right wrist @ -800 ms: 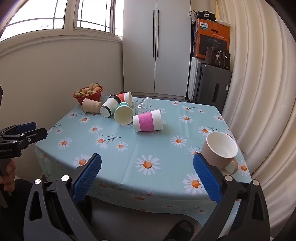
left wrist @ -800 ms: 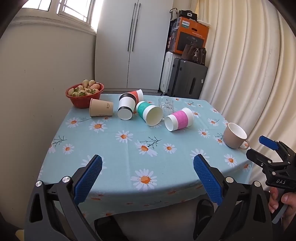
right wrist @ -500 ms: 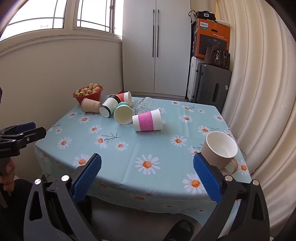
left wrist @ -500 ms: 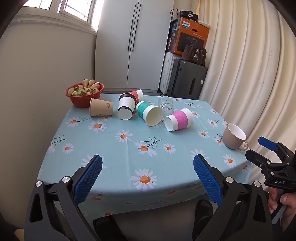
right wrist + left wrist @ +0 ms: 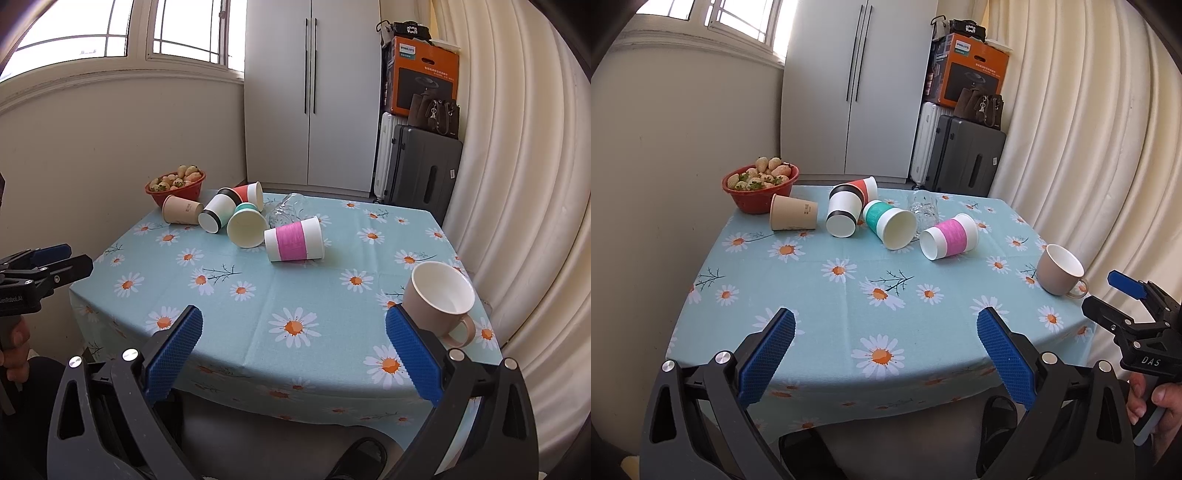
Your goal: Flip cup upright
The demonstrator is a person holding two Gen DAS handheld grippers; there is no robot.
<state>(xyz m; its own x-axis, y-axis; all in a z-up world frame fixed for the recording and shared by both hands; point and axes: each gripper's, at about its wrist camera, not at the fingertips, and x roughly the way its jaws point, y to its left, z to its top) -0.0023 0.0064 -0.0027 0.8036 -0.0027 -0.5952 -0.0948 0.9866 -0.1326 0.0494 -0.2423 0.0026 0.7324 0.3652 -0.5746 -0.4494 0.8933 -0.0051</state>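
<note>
Both the left gripper (image 5: 885, 363) and right gripper (image 5: 293, 360) are held wide open, empty; the pink-banded cup (image 5: 294, 244) is flanked by a toppled glass (image 5: 286, 210) and a teal-banded cup (image 5: 245, 226).

Left tongs (image 5: 885, 354) wide apart, gripping nothing, level before the surface's (image 5: 849, 302) near edge. Right tongs (image 5: 294, 356) likewise spread and bare, at the near right corner. Both held by a hand (image 5: 1156, 402) underneath, off the surface.

Pink-banded cup (image 5: 948, 237) on light-blue daisy-print tablecloth (image 5: 827, 299); beige mug (image 5: 437, 301); red bowl (image 5: 759, 194).
</note>
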